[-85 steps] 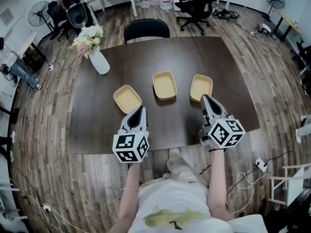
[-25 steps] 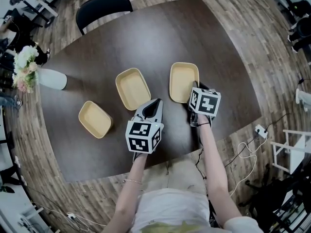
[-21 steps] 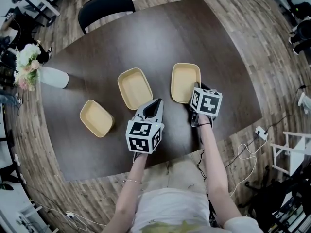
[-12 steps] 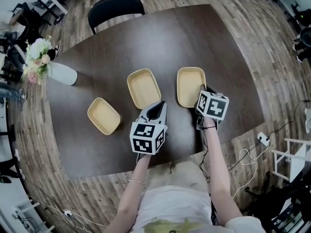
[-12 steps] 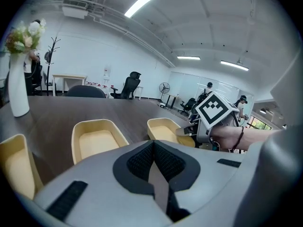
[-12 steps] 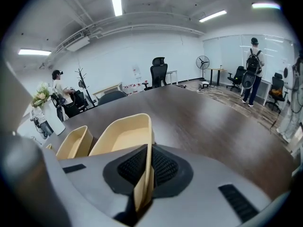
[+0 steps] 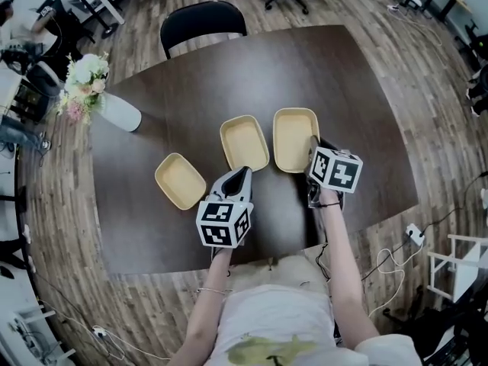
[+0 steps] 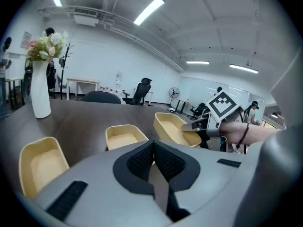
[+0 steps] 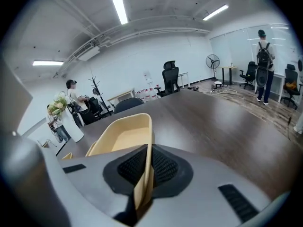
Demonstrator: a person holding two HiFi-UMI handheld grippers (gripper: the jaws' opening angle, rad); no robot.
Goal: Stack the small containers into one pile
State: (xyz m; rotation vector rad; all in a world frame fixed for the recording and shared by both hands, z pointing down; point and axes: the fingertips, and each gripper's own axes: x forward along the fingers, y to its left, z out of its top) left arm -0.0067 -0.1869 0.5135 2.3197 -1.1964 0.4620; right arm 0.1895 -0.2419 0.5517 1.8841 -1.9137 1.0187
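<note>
Three small tan containers lie on the dark table [image 7: 358, 90]: left [image 7: 180, 180], middle [image 7: 245, 142] and right [image 7: 295, 139]. My right gripper [image 7: 313, 146] is shut on the near right rim of the right container [image 9: 124, 135]. The rim's wall stands between its pads [image 9: 163, 167], which have just closed on it. That container [image 8: 171, 126] looks tipped up beside the middle one [image 8: 124, 136]. My left gripper [image 7: 242, 173] hovers just short of the middle container, shut with nothing between its jaws [image 8: 154, 144]. The left container [image 8: 40, 164] sits apart.
A white vase of flowers [image 7: 118, 111] stands at the table's far left corner. A black chair [image 7: 202, 25] is pushed in at the far edge. People and office chairs show in the room beyond.
The right container, gripped by my right gripper, has shifted left, closer to the middle one. The left gripper has drawn back a little toward me. The head view itself has shifted.
</note>
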